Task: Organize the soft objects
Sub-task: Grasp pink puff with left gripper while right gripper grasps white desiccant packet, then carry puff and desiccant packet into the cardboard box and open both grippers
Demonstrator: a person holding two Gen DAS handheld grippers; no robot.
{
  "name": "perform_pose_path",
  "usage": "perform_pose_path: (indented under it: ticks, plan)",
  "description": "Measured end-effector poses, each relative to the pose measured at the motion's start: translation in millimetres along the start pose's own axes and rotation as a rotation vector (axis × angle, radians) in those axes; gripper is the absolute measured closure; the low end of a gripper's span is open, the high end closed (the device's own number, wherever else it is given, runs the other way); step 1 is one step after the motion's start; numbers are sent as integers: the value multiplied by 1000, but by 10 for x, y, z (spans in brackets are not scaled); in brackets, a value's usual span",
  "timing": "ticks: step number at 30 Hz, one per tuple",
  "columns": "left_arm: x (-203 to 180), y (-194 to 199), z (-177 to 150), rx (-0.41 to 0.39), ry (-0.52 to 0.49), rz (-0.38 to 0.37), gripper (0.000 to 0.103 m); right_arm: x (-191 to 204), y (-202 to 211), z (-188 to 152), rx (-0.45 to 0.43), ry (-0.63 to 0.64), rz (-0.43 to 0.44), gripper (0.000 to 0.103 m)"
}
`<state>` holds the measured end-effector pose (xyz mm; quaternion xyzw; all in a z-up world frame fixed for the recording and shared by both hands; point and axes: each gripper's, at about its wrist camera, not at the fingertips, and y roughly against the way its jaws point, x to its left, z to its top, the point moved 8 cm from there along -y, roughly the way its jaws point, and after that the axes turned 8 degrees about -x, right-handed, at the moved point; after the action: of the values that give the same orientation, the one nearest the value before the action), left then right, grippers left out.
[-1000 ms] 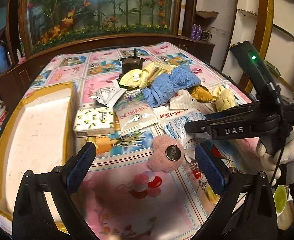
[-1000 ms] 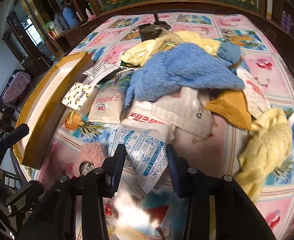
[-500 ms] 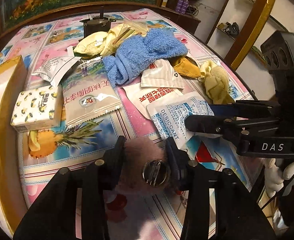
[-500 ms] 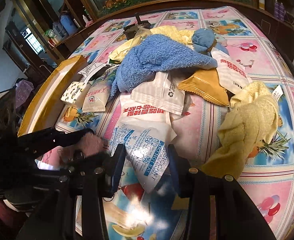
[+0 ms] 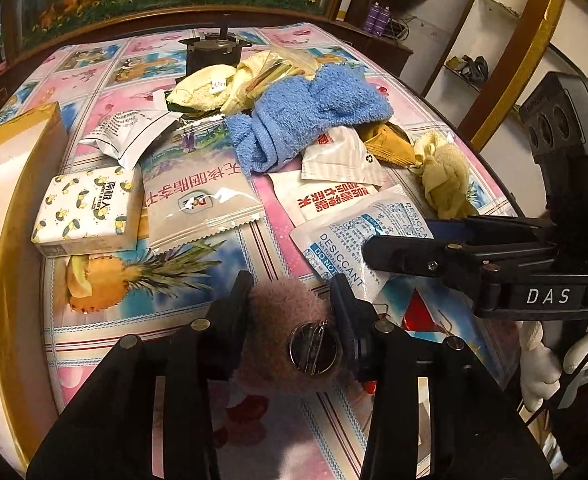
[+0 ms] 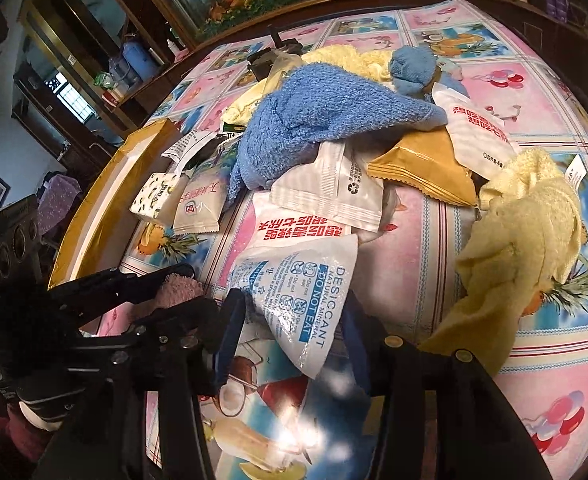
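White sachet [image 6: 305, 300] reads "DESICCANT / DO NOT EAT"; right gripper's body [image 5: 547, 297] reads "DAS".

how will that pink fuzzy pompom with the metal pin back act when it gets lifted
The pink pompom probably squashes rather than resists: the left hand-held gripper has its pads pressed into the fluff. It looks light for its size, so it should lift easily. The round metal pin back is the only hard part; its weight may tilt the pompom in the grip.

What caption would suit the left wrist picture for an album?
Left tool shut on a pink pompom, beside a desiccant bag and a heap of towels and packets on a colourful table.
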<state>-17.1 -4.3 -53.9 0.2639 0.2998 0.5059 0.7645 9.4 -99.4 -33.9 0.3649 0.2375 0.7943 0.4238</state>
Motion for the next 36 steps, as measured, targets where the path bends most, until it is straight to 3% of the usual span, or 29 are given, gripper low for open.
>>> perform_pose_path:
  ticks: [1, 2, 6, 16, 22, 26, 31, 36]
  plan:
    - [-3, -10, 3, 0, -3, 13, 73, 24, -16, 6, -5, 5, 4, 52]
    - [0, -5, 5, 0, 4, 16, 73, 57, -31, 5, -5, 16, 13, 52]
    - [89, 116, -18, -24, 65, -3, 76, 176, -11, -26, -3, 35, 59, 83]
    - [467, 988, 92, -187, 196, -36, 76, 449, 397, 115, -129, 103, 43, 86]
    - [1086, 1390, 262, -255, 277, 35, 76, 790, 417, 337, -146, 149, 80, 86]
    - [1558, 1407, 383, -259, 318, 99, 76, 1168, 221, 520, -123, 183, 144, 86]
    - [2181, 1183, 553, -237, 458, 89, 76, 1682, -219, 765, -73, 220, 218, 86]
    - [2655, 843, 662, -202, 536, 145, 76, 2104, -778, 864, -19, 321, 201, 86]
